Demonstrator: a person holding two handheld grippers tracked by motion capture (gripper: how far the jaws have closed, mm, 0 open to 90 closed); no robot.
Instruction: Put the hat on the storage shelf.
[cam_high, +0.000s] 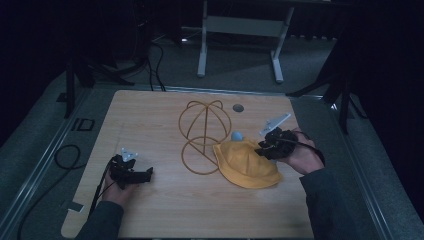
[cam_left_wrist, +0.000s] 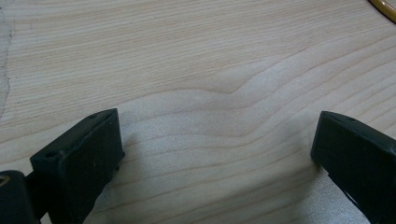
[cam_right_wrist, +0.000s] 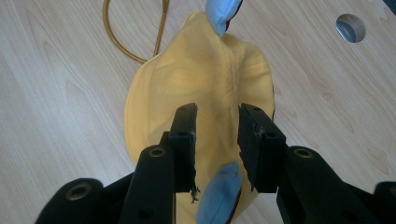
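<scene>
Yellow hat (cam_high: 246, 165) lying flat on the wooden table (cam_high: 165, 210), right of centre and nearer the right edge, its left rim overlapping the base ring of the wire hat stand (cam_high: 202, 135). Right gripper (cam_right_wrist: 217, 135) hovers over the hat's right side, jaws partly open, the pads clear of the fabric; a light-blue tab (cam_right_wrist: 219, 196) lies between them. Left gripper (cam_high: 131, 172) rests near the left edge, jaws wide apart over bare wood, gripping nothing.

Yellow cap (cam_high: 246, 164) lies flattened, right of centre in the high view. Pale blue tabs at both ends. It overlaps the gold wire stand (cam_high: 202, 136).
</scene>
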